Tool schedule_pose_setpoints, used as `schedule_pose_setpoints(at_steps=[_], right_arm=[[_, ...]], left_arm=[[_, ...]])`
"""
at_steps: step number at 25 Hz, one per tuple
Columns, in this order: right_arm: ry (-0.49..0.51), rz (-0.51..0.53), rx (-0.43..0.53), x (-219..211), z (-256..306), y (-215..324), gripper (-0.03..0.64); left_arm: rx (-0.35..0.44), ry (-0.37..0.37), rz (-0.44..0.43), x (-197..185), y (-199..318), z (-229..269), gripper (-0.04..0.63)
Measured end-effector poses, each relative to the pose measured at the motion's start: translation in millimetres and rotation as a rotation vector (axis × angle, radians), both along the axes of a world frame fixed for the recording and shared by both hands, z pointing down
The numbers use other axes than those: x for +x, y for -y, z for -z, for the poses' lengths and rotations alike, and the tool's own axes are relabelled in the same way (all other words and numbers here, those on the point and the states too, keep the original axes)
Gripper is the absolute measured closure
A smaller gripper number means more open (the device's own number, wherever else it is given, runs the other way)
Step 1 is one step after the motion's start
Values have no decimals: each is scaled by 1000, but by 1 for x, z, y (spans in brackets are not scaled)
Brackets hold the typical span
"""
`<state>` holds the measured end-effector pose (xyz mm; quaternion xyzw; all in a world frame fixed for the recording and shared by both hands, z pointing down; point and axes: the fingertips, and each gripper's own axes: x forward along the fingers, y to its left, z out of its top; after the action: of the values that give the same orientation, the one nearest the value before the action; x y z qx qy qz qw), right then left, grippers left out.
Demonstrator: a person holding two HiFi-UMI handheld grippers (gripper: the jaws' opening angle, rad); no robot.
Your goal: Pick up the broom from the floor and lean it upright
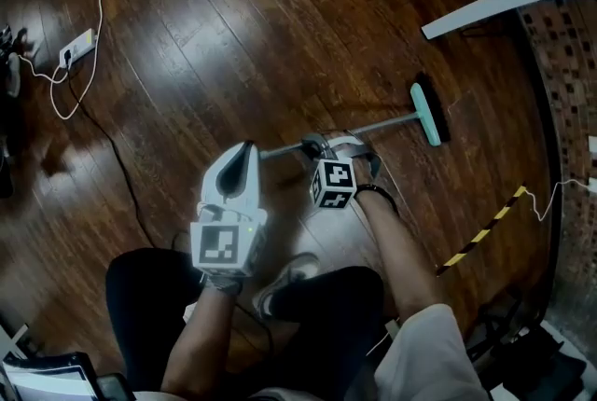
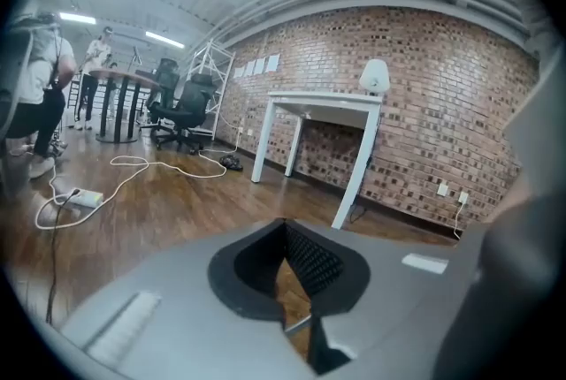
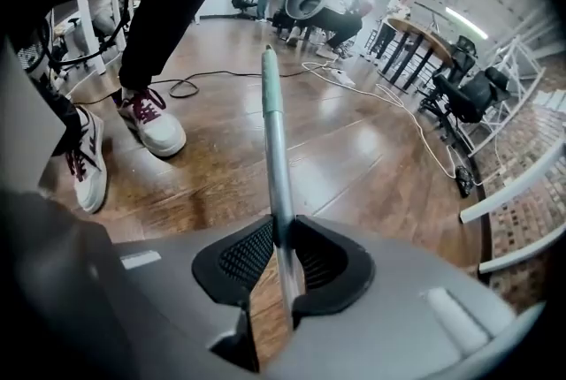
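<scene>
Now the right gripper (image 3: 279,239) is pinching the broom (image 1: 378,125) partway along its metal handle (image 3: 273,140), pads narrowed tight onto it. The teal brush head (image 1: 427,114) is pointing away over the wooden floor (image 1: 233,35). The left gripper (image 2: 285,226) is sitting closed on nothing, just beside the handle's free end.

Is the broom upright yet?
No, tilted low: the grey-handled, teal-headed broom stretches long above the wooden floor, its handle clamped in the right gripper.
</scene>
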<state>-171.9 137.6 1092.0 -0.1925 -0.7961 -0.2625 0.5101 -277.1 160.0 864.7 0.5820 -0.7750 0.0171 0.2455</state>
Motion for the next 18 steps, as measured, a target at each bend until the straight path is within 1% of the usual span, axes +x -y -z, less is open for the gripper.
schedule_pose_setpoints(at_steps=[6, 10, 15, 18], right_arm=[[-4, -113, 22, 27, 73, 20, 520], [13, -215, 33, 42, 119, 38, 517], [72, -372, 34, 66, 183, 52, 517], [128, -503, 39, 88, 227, 64, 520]], left_arm=[[14, 28, -13, 4, -7, 98, 594], [-11, 55, -34, 3, -15, 143, 594], [-42, 58, -45, 9, -27, 184, 594], [-52, 64, -80, 21, -27, 215, 594]])
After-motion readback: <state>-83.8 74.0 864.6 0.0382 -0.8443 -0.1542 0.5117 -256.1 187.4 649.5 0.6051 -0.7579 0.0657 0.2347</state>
